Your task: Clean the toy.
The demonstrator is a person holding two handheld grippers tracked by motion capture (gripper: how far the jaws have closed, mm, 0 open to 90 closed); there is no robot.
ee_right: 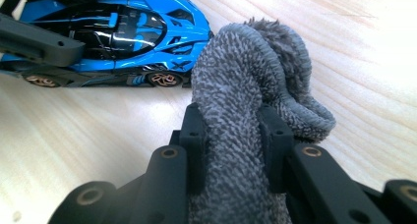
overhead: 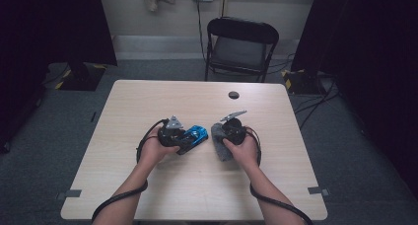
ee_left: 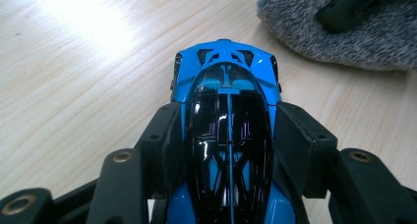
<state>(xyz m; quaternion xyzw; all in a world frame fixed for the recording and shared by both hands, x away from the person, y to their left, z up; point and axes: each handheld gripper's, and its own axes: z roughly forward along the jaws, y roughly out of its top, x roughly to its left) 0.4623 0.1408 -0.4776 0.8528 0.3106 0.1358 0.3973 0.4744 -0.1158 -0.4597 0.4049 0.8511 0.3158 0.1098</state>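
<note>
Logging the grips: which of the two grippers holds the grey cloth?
The right gripper, jaws pinching the grey cloth; the left gripper clamps the blue toy car.

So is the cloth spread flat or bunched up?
Bunched. The cloth is pinched between the right gripper fingers, folds bulging above them beside the car.

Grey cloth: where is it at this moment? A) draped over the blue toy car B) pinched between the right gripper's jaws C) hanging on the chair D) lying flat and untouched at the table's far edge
B: the grey cloth is bunched and pinched between the jaws of the right gripper, beside the blue toy car.
</note>
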